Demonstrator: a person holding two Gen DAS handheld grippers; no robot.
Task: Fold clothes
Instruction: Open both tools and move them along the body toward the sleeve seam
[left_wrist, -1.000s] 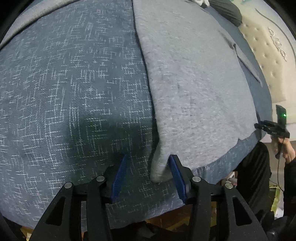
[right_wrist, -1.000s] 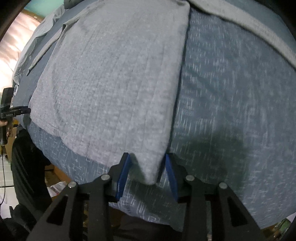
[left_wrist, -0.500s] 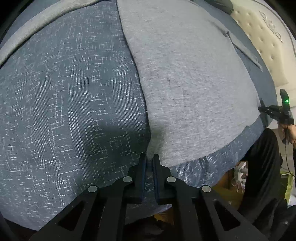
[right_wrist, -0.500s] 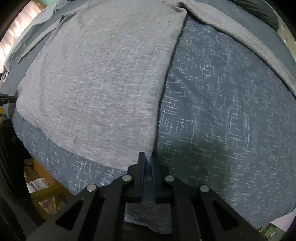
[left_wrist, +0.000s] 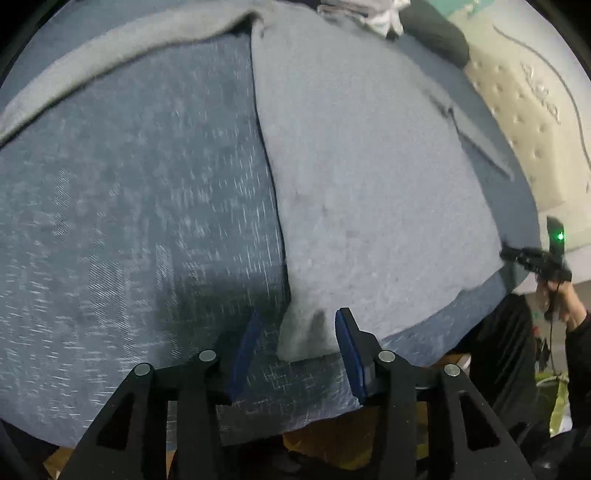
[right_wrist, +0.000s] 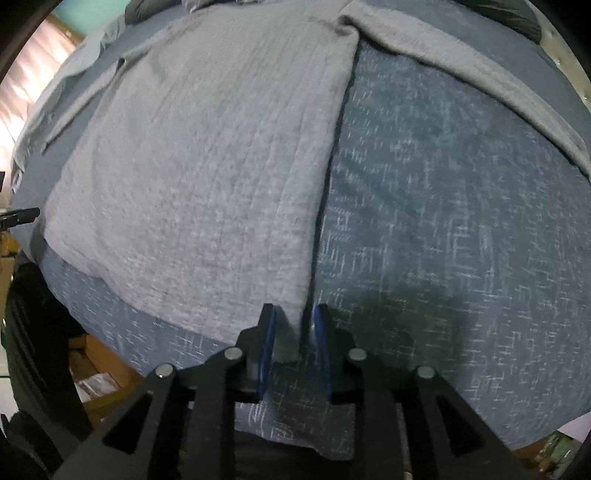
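Jaws of the left gripper (left_wrist: 295, 350) are opening, apart, a bottom corner of the grey garment (left_wrist: 369, 192) loose between them, pads clear of it. Garment lies flat on the blue patterned bed cover (left_wrist: 129, 221). Right gripper (right_wrist: 293, 339): jaws opening too, narrow gap, the other bottom corner between them, pads not pressing.

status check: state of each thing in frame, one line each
left hand-held gripper: jaws opening, garment corner between the pads, not pressed.
right hand-held gripper: jaws opening, garment corner between the pads, not clearly gripped.
grey garment: spread flat on the bed, sleeve laid out to the side.
blue bedspread: smooth, under the garment.
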